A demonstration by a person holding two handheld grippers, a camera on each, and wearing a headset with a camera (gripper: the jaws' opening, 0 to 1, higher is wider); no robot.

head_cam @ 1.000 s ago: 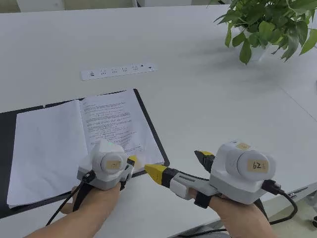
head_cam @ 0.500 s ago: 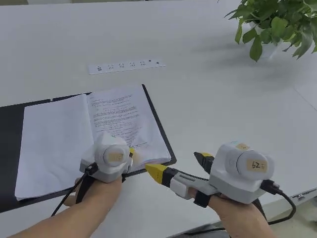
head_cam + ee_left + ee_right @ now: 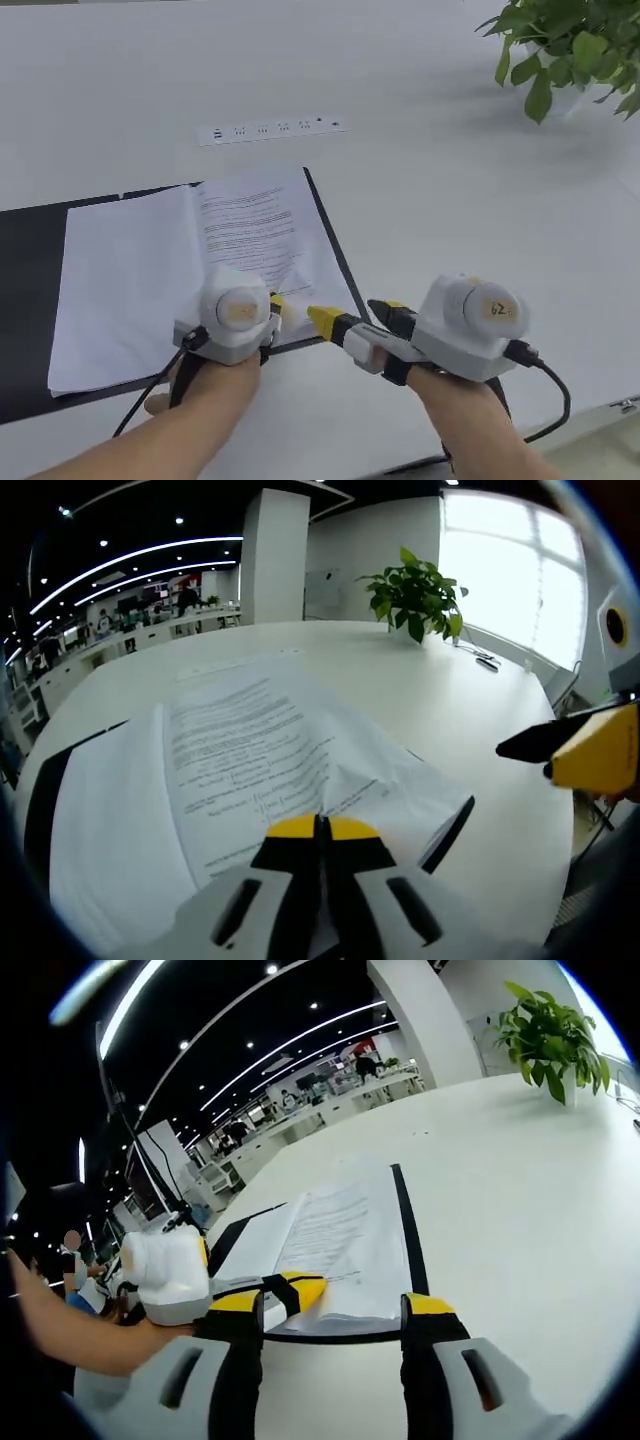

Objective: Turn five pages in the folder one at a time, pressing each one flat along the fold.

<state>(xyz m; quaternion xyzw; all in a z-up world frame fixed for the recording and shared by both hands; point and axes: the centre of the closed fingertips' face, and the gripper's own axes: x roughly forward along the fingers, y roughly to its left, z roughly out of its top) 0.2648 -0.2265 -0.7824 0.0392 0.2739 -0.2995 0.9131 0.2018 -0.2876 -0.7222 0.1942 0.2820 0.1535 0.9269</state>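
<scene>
Left gripper (image 3: 320,825): jaws clenched on the near edge of the printed page (image 3: 250,740). Right gripper (image 3: 335,1303): jaws spread wide, empty, beside the folder's (image 3: 405,1220) near right corner.

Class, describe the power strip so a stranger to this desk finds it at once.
On the white table, find the open black folder at the near left. Just beyond its far edge lies the power strip. It is long, narrow and white with a row of sockets, unlike the leafy potted plant at the far right.
</scene>
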